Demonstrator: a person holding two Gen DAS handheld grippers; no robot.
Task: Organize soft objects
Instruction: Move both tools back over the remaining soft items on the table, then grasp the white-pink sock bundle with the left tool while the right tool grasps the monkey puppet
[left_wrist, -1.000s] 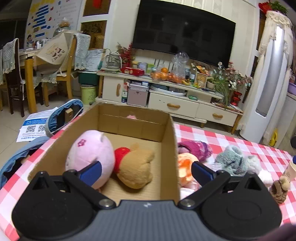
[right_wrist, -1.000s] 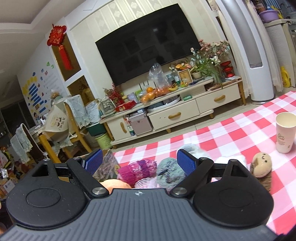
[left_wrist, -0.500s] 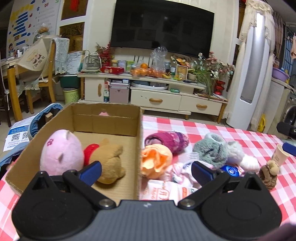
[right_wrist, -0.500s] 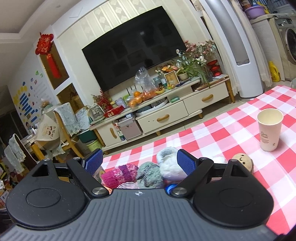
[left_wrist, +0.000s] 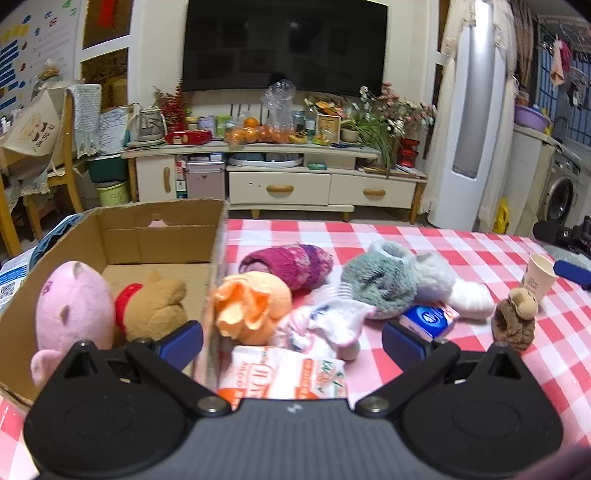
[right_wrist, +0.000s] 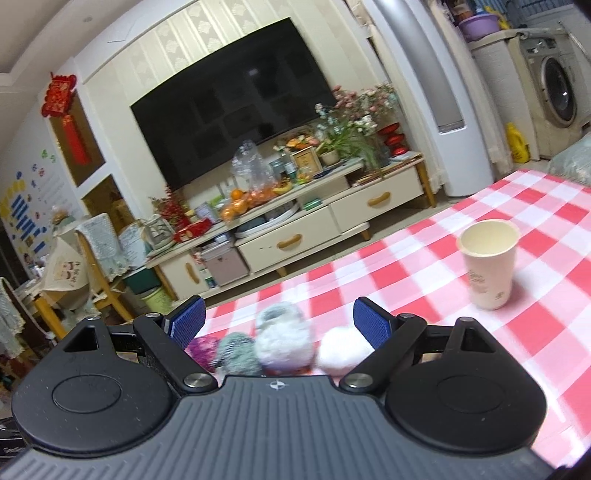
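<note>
A cardboard box (left_wrist: 162, 236) at the left holds a pink plush pig (left_wrist: 74, 306) and a tan bear (left_wrist: 155, 306). Right of it on the checked cloth lie an orange soft item (left_wrist: 255, 302), a magenta knit roll (left_wrist: 291, 262), a grey fluffy item (left_wrist: 380, 284), a white fluffy ball (left_wrist: 469, 299), white socks (left_wrist: 325, 325) and a small brown plush (left_wrist: 515, 317). My left gripper (left_wrist: 291, 339) is open and empty above the pile beside the box wall. My right gripper (right_wrist: 279, 323) is open and empty above the fluffy items (right_wrist: 284, 343).
A paper cup (right_wrist: 487, 269) stands on the table at the right, also in the left wrist view (left_wrist: 539, 277). A tissue pack (left_wrist: 288, 373) and a blue packet (left_wrist: 428, 321) lie among the soft things. A TV cabinet (left_wrist: 288, 184) stands beyond the table.
My left gripper has swung right, from over the box to over the pile beside it. My right gripper has shifted right; the cup now sits closer.
</note>
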